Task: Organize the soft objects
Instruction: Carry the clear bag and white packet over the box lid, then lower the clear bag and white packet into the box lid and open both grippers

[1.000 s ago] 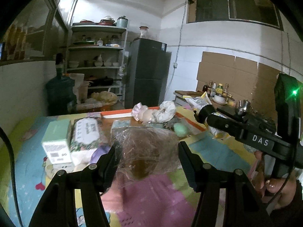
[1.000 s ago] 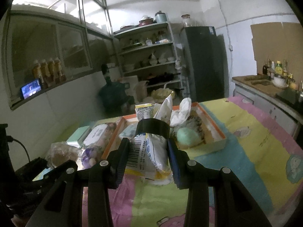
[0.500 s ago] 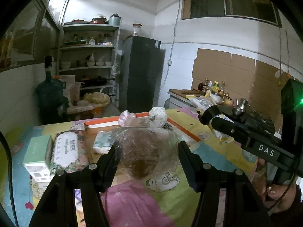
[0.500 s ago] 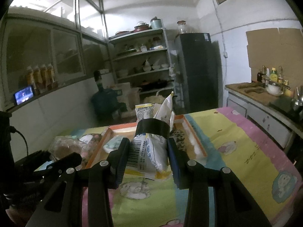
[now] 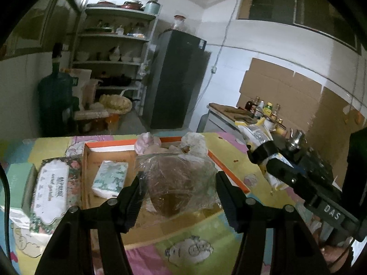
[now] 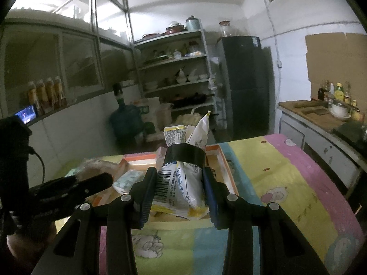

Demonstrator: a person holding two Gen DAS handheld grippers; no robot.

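My left tool (image 5: 179, 183) grips the clear bag (image 5: 181, 178), my right tool (image 6: 177, 190) the taped packets (image 6: 183, 174); I'd lower both gently into the orange tray (image 5: 231, 176) below before releasing.

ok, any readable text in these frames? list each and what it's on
"DAS": white letters on the black body of the right gripper, seen from the left wrist.
Floral tissue pack: label print too blurred to read.
Yellow-and-white snack bag with black band: barcode and small print, unreadable.
Small lit screen on the ledge: unreadable.
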